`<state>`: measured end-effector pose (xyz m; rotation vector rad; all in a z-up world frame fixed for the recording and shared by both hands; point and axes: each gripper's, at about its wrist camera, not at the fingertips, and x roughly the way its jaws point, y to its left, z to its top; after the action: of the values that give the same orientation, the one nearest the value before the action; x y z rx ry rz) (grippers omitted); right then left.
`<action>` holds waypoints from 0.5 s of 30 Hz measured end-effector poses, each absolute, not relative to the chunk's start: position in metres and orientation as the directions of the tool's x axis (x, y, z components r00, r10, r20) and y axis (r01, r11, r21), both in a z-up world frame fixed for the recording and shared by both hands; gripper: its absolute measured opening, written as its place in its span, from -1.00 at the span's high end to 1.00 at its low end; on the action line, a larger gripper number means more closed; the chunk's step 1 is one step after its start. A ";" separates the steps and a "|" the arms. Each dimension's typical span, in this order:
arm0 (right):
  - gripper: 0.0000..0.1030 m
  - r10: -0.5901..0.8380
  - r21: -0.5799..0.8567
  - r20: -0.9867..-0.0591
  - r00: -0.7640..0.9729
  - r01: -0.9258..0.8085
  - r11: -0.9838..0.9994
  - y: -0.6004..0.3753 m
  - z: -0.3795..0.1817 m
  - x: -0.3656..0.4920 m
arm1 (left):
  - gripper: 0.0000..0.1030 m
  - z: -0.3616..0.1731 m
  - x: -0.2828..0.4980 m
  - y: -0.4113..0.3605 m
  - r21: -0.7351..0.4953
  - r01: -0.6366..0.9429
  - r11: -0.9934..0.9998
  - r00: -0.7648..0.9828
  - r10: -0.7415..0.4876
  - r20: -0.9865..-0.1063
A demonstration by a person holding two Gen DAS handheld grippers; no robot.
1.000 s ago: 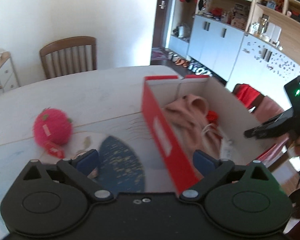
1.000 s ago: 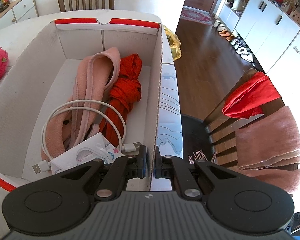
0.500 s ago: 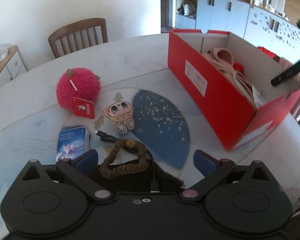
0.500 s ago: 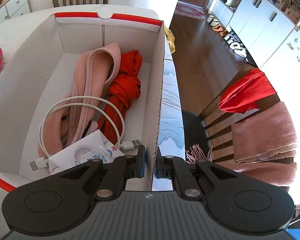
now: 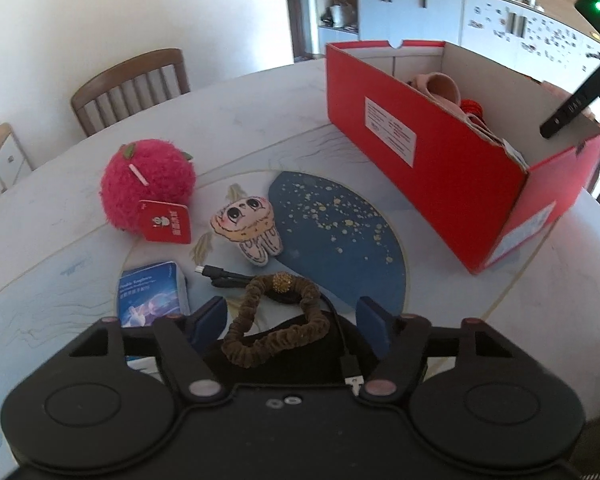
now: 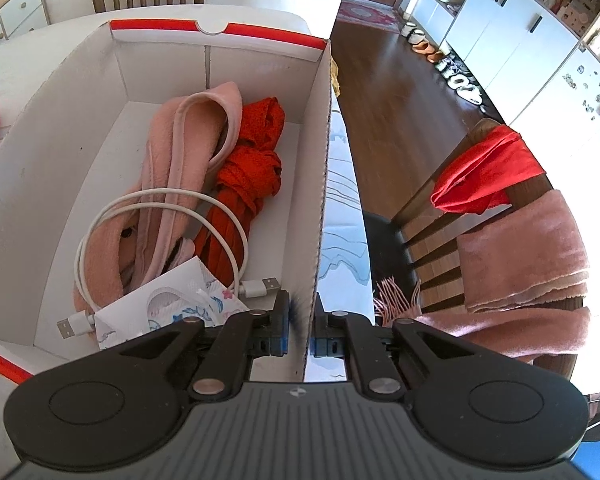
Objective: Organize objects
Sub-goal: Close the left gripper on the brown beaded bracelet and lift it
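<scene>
The left gripper [image 5: 292,322] hangs low over the bench [image 5: 260,120] with its blue-padded fingers [image 5: 210,318] spread wide, holding nothing; between them lies a brown scrunchie [image 5: 274,322] with a gold bead, draped over a black cloth [image 5: 284,354] and a black cable [image 5: 228,278]. Just left of the gripper sits a small blue box [image 5: 152,294] (its print is too small to read). Farther out are a flat cartoon tooth plush [image 5: 250,226] and, near it on the left, a fuzzy pink ball plush [image 5: 148,184] with a red tag [image 5: 166,227]. The red shoe box [image 5: 432,160] stands open on the right side of the bench, well apart from these. The right gripper [image 6: 301,330] is closed narrow on the box's right wall [image 6: 320,184], one finger inside and one outside, near the closest corner. Inside the box lie a pink fleece cloth [image 6: 180,168], a red knotted cloth [image 6: 252,168] touching it, a coiled white USB cable [image 6: 156,236] on top, and a white floral packet [image 6: 172,308]. A wooden chair [image 6: 500,208] draped with red and pink fabric stands beside the bench.
</scene>
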<state>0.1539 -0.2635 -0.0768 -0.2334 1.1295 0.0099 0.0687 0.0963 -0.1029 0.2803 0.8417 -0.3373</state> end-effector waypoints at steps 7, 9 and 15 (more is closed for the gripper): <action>0.82 -0.109 -0.180 -0.898 0.427 -0.129 0.975 -0.263 -0.076 0.153 | 0.18 -0.117 0.073 0.101 0.103 0.453 0.885 0.580 -0.205 -0.788; 0.82 -0.108 -0.179 -0.898 0.427 -0.130 0.975 -0.262 -0.076 0.153 | 0.34 -0.118 0.074 0.101 0.095 0.465 0.880 0.567 -0.213 -0.795; 0.82 -0.098 -0.172 -0.898 0.429 -0.137 0.976 -0.263 -0.077 0.151 | 0.84 -0.115 0.072 0.096 0.092 0.489 0.867 0.551 -0.225 -0.804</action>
<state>0.1511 -0.2626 -0.0766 -0.2326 1.1303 0.0248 0.0724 0.0964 -0.1146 0.3236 0.8936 -0.4310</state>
